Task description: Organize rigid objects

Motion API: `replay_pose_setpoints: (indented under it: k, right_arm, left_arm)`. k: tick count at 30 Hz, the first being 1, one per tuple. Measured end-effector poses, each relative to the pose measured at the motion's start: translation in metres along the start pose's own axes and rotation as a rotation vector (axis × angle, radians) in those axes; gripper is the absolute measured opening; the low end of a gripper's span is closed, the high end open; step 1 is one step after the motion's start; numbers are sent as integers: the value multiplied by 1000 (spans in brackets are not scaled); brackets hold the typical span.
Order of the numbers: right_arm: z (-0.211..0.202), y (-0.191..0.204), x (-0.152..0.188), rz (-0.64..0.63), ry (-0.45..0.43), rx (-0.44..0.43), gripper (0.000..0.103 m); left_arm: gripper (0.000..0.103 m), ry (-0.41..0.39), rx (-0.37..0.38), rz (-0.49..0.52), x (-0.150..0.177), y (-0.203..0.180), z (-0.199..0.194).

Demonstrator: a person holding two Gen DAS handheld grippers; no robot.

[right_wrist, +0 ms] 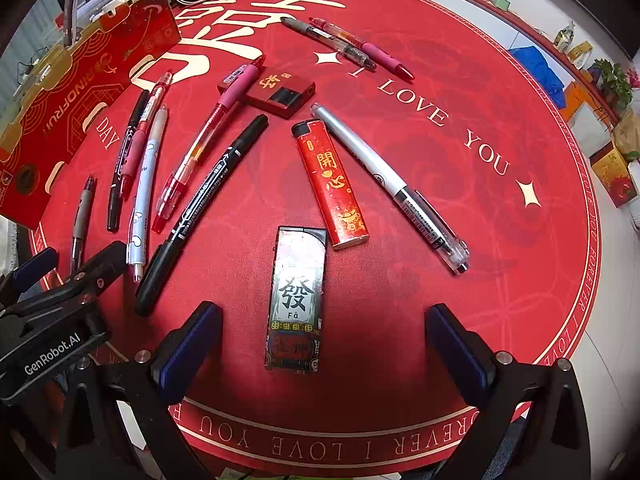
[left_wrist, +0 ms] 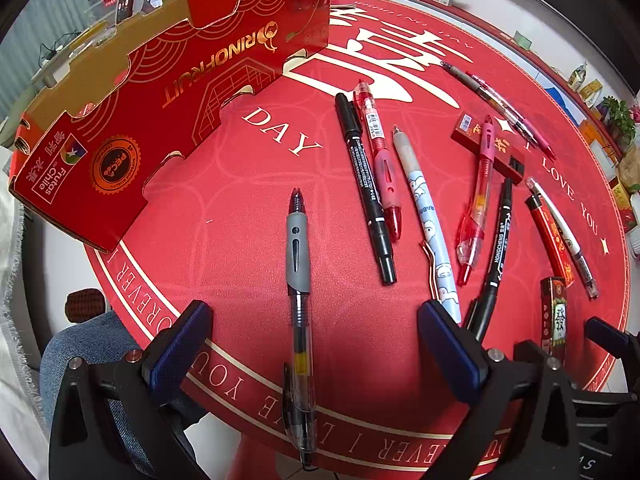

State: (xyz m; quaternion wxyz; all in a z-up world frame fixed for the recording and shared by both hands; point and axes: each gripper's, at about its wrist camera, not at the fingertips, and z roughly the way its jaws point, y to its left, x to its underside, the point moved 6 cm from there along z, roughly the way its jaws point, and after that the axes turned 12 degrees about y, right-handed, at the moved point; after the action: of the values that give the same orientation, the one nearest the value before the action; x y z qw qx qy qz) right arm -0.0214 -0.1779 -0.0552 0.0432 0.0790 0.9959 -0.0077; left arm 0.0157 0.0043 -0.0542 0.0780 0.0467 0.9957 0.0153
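Lying between the open left claw [left_wrist: 314, 344], a grey-grip pen [left_wrist: 298, 280].

Brightness: both views bright and evenly lit, colours saturated.
Light source: cannot tell exactly; soft and diffuse.
Shadows: faint and short beside the pens; a dim patch on the mat [right_wrist: 400, 320] around the tile lighter [right_wrist: 296, 300].
Glare: small highlights on the red lighter [right_wrist: 334, 184] and the silver pen [right_wrist: 384, 178]; gold print on the box [left_wrist: 168, 92] shines.
Distortion: strong fisheye; mat rim bows, dark vignette at corners.
Focus: centre sharp; far edge clutter soft.
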Motion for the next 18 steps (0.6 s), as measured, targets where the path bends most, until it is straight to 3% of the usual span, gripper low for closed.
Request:
replay_pose_setpoints:
  k: [6, 13, 18]
  right_arm:
    - [0, 1, -2, -1, 0, -5, 103]
    - [2, 0, 6, 13, 63, -17, 103]
    - [1, 4, 7, -2, 47, -15, 102]
  left_arm:
    - [103, -5, -6, 2, 1, 1, 1]
    - [103, 5, -5, -8, -2, 1, 2]
    - [103, -17, -8, -15, -3, 0, 3]
